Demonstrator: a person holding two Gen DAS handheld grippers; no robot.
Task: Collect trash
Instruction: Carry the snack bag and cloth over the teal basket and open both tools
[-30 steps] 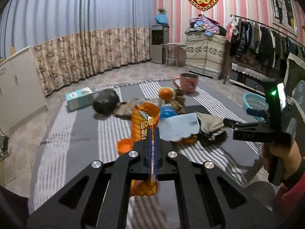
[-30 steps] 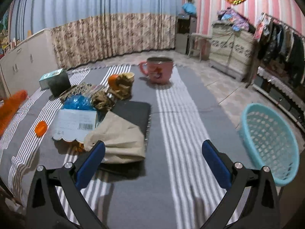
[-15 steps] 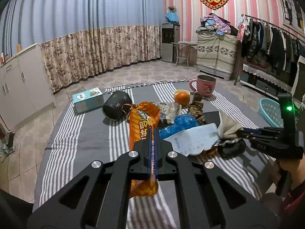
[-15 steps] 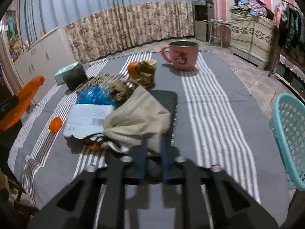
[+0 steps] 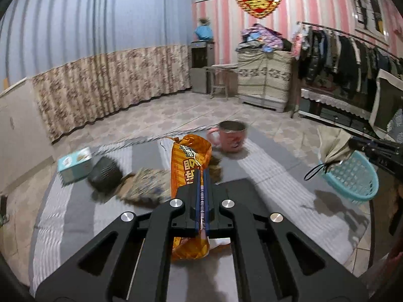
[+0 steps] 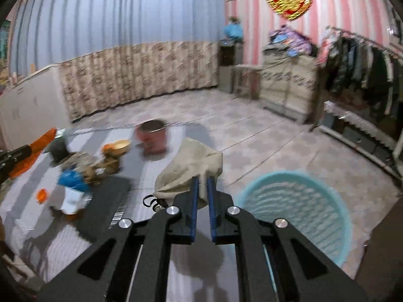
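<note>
My left gripper (image 5: 201, 173) is shut on an orange snack bag (image 5: 187, 156), held upright above the striped table (image 5: 264, 166). My right gripper (image 6: 202, 180) is shut on a beige cloth pouch (image 6: 191, 166), which hangs off the table with its black cord (image 6: 151, 201) dangling. The pouch (image 5: 332, 143) also shows in the left wrist view, just above a light blue basket (image 5: 352, 178). In the right wrist view the basket (image 6: 297, 201) lies low and to the right of the pouch. More litter lies on the table: a blue wrapper (image 6: 71, 177), a white paper (image 6: 68, 198) and an orange cap (image 6: 41, 195).
A pink mug (image 5: 230, 136) stands at the table's far end. A tissue box (image 5: 74, 162), a black round object (image 5: 105, 173) and a patterned wrapper (image 5: 148, 186) lie at the left. A dark flat pad (image 6: 105, 206) sits near the middle. A clothes rack (image 5: 352, 58) stands at the right.
My right gripper went from wide open to shut on the beige pouch and lifted it rightward to the basket. My left gripper carried the orange bag to the right.
</note>
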